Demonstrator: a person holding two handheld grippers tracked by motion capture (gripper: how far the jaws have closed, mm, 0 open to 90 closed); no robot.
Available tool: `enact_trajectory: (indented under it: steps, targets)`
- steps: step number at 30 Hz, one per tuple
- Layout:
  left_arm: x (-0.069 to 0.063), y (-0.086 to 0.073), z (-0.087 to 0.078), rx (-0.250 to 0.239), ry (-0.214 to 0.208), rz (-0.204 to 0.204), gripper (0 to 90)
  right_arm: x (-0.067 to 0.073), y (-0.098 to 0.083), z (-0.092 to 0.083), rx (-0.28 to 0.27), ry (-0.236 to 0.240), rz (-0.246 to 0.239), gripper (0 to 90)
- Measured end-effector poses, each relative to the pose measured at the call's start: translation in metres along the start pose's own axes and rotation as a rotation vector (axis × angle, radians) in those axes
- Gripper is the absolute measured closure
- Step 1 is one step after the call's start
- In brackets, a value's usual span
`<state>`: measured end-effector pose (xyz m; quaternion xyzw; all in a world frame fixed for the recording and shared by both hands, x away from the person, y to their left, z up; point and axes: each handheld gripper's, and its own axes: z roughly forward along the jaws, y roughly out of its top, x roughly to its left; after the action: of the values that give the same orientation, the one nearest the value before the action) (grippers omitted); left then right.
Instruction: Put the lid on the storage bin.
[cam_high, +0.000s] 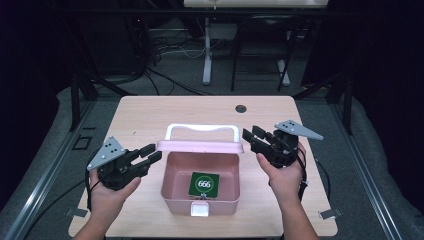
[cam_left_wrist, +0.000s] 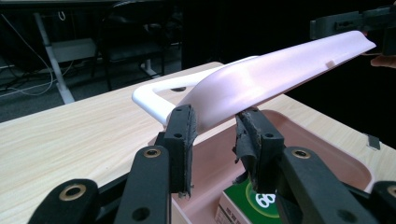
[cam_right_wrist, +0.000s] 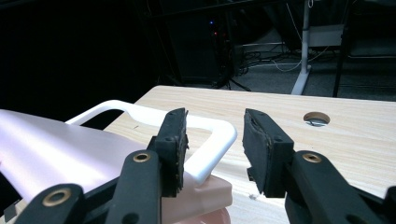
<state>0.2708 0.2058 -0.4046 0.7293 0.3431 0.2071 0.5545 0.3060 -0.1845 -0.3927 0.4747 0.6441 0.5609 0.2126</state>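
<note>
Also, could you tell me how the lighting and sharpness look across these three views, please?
High view: table evenly lit, surroundings dark, slightly soft. Left gripper view: pink lid has a mild sheen; jaws sharp. Right gripper view: background nearly black at left, lid brightly lit.

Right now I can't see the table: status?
Both hand-held grippers open, flanking pink box. Lid up, green pack inside. Nothing blocking.
</note>
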Motion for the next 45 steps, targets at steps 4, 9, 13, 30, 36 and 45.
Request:
enact_trajectory:
  steps: [4, 9, 13, 30, 36, 45]
  targets:
    - [-0.001, -0.003, -0.002, 0.001, -0.006, 0.001, 65.6, 0.000, 0.000, -0.001, -0.006, -0.001, 0.002, 58.9]
    - [-0.003, -0.006, -0.004, 0.010, -0.008, 0.008, 65.4, -0.001, 0.000, 0.000, -0.007, -0.006, 0.003, 57.8]
    - [-0.005, -0.010, -0.007, 0.016, -0.013, 0.013, 65.4, -0.002, -0.001, 0.000, -0.002, -0.010, 0.003, 57.3]
    - [-0.011, -0.025, -0.013, 0.032, -0.037, 0.009, 65.4, -0.002, -0.002, 0.002, -0.003, -0.014, -0.003, 56.7]
    - [-0.014, -0.032, -0.015, 0.035, -0.045, 0.009, 65.4, -0.003, -0.002, 0.001, -0.005, -0.014, -0.001, 56.7]
    - [-0.017, -0.042, -0.016, 0.032, -0.047, -0.002, 65.3, -0.002, -0.002, 0.002, 0.000, -0.015, -0.002, 56.7]
